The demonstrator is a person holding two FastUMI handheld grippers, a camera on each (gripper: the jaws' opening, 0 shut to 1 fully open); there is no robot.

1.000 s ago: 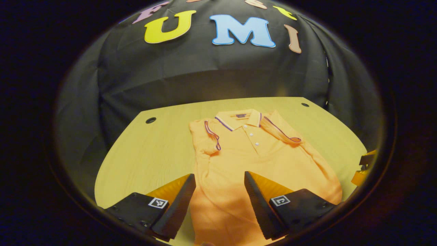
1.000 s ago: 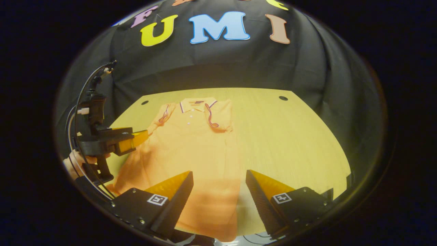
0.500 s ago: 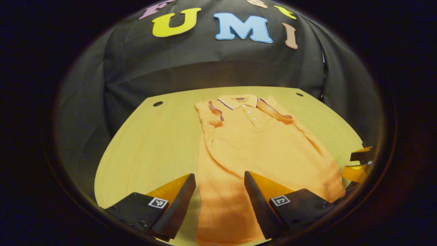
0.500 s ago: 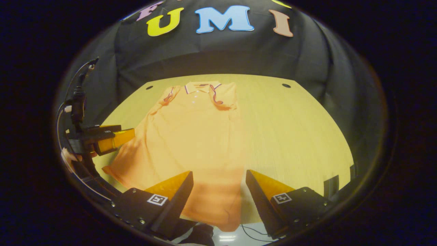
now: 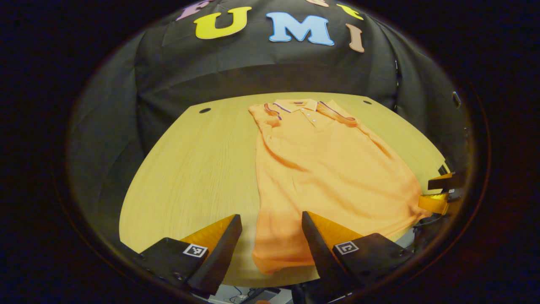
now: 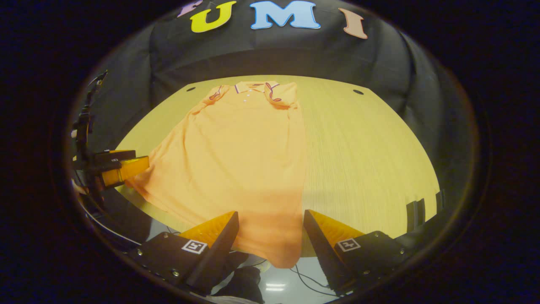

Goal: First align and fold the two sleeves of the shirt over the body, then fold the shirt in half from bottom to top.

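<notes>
An orange polo shirt point(image 5: 329, 169) lies flat on the yellow wooden table point(image 5: 190, 169), collar at the far end. Both sleeves point(image 5: 270, 114) are folded in over the chest. Its hem point(image 5: 274, 257) reaches the table's near edge. My left gripper point(image 5: 271, 216) is open, hovering over the hem's left corner. My right gripper point(image 6: 271, 213) is open too, over the shirt's point(image 6: 240, 152) right hem corner, which hangs a little past the edge. The left gripper point(image 6: 141, 162) sits beside the shirt's left side in the right gripper view, and the right gripper point(image 5: 425, 194) at its right side in the left gripper view.
Two cable holes point(image 5: 205, 110) point(image 6: 358, 91) mark the table's far corners. A black bracket point(image 6: 415, 210) sits at the table's right near edge. Floor and cables point(image 6: 295, 278) show beyond the near edge. Black cloth walls close in the back and sides.
Both grippers have drawn back toward the table's near edge, so the whole shirt and its hem have come into sight. Both stayed open. The shirt has not moved.
</notes>
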